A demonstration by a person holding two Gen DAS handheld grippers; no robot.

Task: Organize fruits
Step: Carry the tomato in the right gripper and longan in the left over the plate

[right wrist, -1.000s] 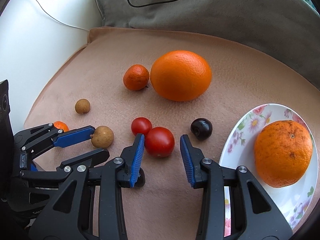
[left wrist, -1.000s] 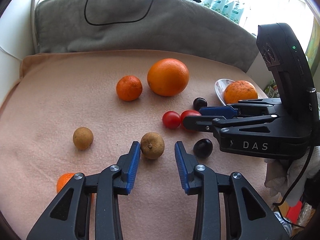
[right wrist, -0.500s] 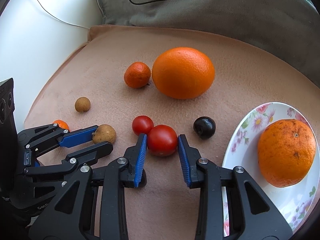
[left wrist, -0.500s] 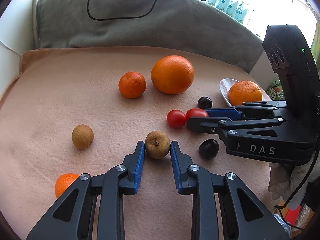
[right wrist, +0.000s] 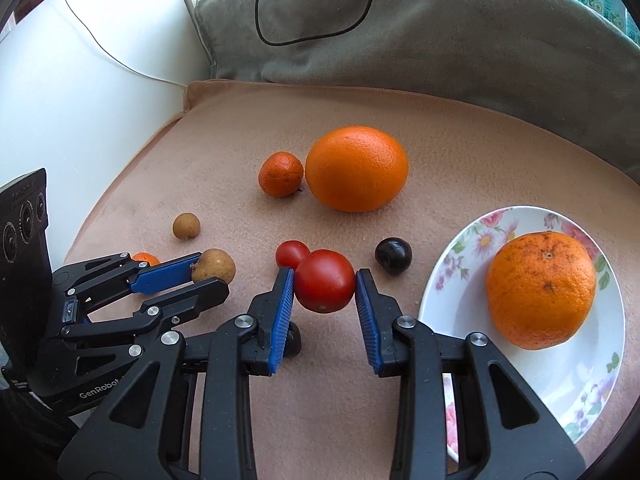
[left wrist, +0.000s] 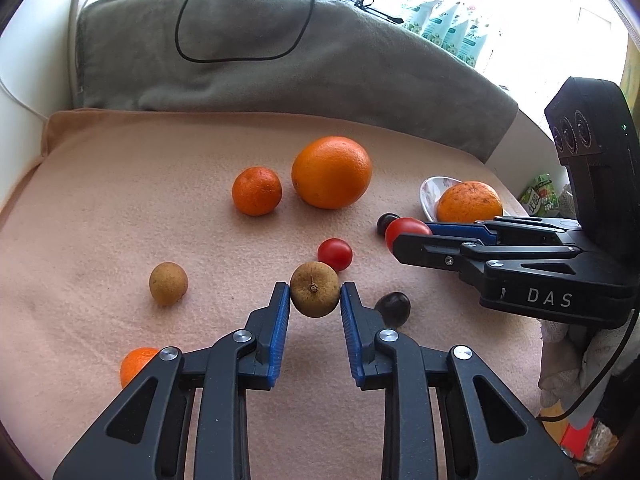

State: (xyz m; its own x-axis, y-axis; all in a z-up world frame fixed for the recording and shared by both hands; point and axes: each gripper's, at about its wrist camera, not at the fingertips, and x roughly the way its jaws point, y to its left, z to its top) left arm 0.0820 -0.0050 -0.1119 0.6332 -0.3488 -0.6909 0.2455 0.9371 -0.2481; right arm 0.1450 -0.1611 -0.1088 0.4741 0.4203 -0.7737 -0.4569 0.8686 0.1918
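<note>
The left tongs pinch a brown longan between their pads; the right tongs clamp a large tomato.

A peach fleece blanket spreads beneath and ahead of the tool. Beyond it lies a thick grey folded cloth, a looping black cable across it.
</note>
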